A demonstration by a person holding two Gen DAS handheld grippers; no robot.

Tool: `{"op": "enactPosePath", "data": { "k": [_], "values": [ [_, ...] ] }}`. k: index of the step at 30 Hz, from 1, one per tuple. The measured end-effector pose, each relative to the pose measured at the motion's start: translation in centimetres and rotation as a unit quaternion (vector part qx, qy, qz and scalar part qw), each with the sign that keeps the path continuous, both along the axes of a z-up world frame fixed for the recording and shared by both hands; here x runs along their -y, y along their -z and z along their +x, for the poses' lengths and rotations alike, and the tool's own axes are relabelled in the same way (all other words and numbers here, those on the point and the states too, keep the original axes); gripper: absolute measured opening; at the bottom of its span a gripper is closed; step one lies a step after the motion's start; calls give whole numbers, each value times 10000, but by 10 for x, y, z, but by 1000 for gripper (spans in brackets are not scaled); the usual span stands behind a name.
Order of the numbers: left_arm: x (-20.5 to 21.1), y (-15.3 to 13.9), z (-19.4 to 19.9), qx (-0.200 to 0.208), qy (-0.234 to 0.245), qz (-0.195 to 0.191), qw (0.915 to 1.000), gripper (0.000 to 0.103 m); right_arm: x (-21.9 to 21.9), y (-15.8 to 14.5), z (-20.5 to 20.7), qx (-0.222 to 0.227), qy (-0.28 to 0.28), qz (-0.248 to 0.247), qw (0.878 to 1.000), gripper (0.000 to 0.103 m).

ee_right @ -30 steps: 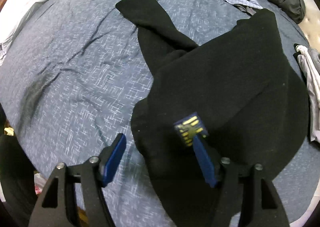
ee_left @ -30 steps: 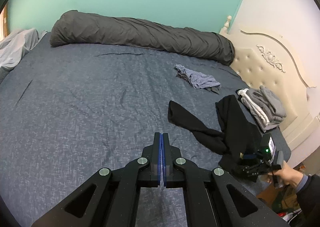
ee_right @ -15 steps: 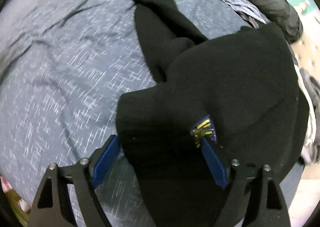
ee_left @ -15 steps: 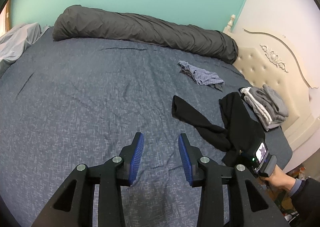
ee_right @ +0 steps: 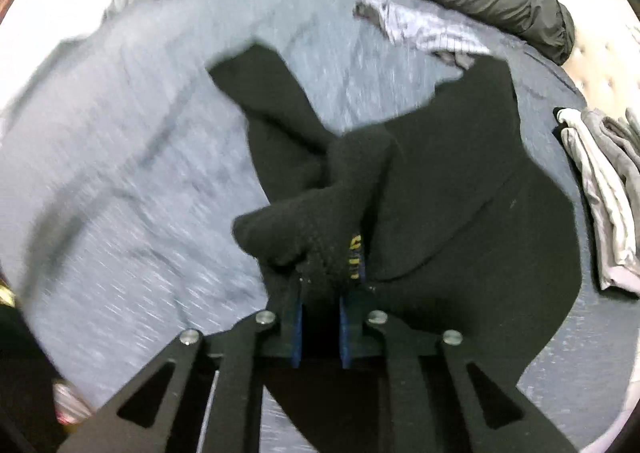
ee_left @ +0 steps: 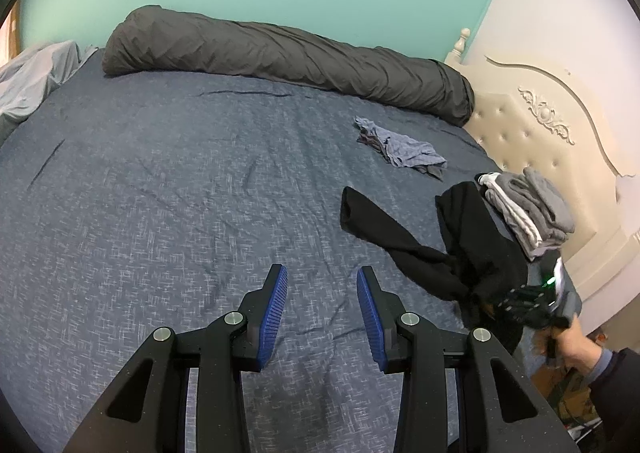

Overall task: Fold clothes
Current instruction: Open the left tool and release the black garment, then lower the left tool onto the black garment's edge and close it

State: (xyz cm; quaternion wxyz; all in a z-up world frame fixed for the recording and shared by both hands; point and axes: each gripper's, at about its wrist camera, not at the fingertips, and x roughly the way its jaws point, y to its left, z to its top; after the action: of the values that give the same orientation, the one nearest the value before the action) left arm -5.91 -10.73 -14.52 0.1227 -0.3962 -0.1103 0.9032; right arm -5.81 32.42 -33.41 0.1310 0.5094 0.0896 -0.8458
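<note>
A black garment lies crumpled near the right edge of the blue bed, one leg or sleeve stretched toward the middle. In the right wrist view my right gripper is shut on a bunched fold of that black garment, beside a small blue and yellow label. A hand holds that gripper at the bed's right edge. My left gripper hangs open over bare sheet, left of the garment, with nothing between its blue pads.
A crumpled blue-grey cloth lies farther back. Folded grey and white clothes are stacked by the cream headboard. A long dark rolled duvet runs along the far side. Pale grey fabric lies at the far left.
My left gripper went from shut to open. My right gripper closed on the black garment and bunched it up; its view is now motion-blurred.
</note>
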Motion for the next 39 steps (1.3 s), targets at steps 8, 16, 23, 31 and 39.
{"op": "enactPosePath", "data": {
  "k": [8,16,23,31,39],
  "values": [
    [-2,-7,5,-41,114,152,9998,46,60,-73,-16,-202,-373,-1233,9915,12],
    [24,3,11,-4,9,339,9994,50,138,-126,-34,-233,-837,-2338,9684,12],
    [47,34,6,193,-130,585,9980,57,227,-104,-61,126,-1281,-2311,9644,14],
    [58,68,-3,489,-182,695,9962,57,225,-73,-74,70,-1158,-1449,9826,54],
    [16,90,-18,672,183,722,9950,57,115,-68,-64,10,-631,-1297,9895,59]
  ]
}}
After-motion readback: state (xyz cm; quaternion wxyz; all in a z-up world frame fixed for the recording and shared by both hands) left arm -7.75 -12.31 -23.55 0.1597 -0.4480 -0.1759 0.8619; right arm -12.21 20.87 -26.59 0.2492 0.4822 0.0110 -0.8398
